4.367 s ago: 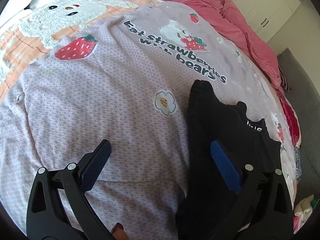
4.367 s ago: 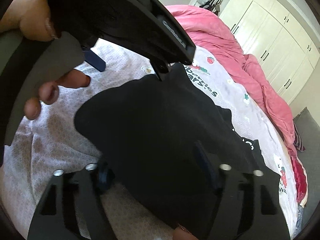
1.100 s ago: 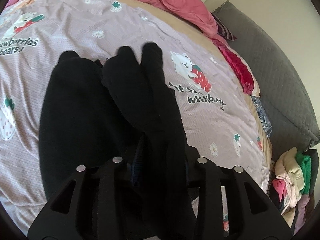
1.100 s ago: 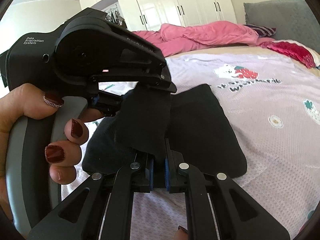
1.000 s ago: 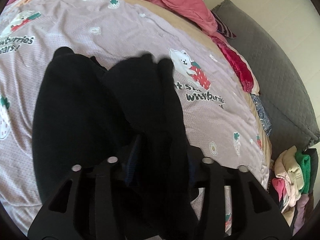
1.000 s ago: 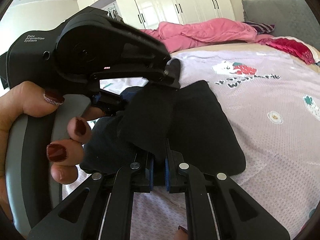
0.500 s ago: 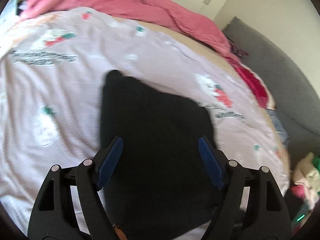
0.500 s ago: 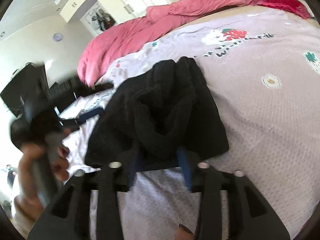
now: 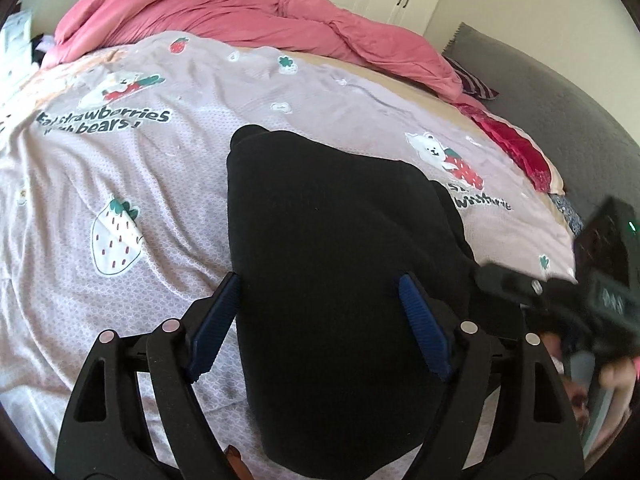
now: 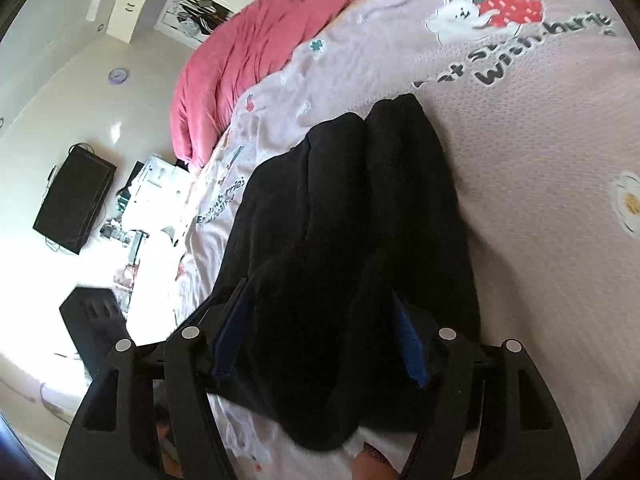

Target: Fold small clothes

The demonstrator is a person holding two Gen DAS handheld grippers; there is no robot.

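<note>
The black garment [image 9: 340, 264] lies folded on the bed, directly under and ahead of both claws, its near edge running back between their fingers. The left claw [image 9: 320, 304] stands released, its blue pads spread to either side of the cloth and not pressing it; its jaws have just been opening. The right claw [image 10: 320, 328] is likewise released, jaws just opened, with a raised fold of the black fabric bulging up between the pads but not pinched. In the left wrist view the right claw's body shows off to the right of the left claw, blurred, just beside the garment's right edge.

Ahead of the claws the garment shows as a thick, dark slab from the left side, while from the right side two rounded ridges run away lengthwise, so the upper layers look loosely settled. I judge it soft, light and limp: it will sag from any single hold and the layers could slide apart. The best hold would be a near corner, pinching all layers together, one claw per corner.

Beyond it the lilac bedsheet [image 9: 132, 168] with strawberry and bear prints spreads out, and farthest off lies a bunched pink duvet [image 9: 248, 12].
</note>
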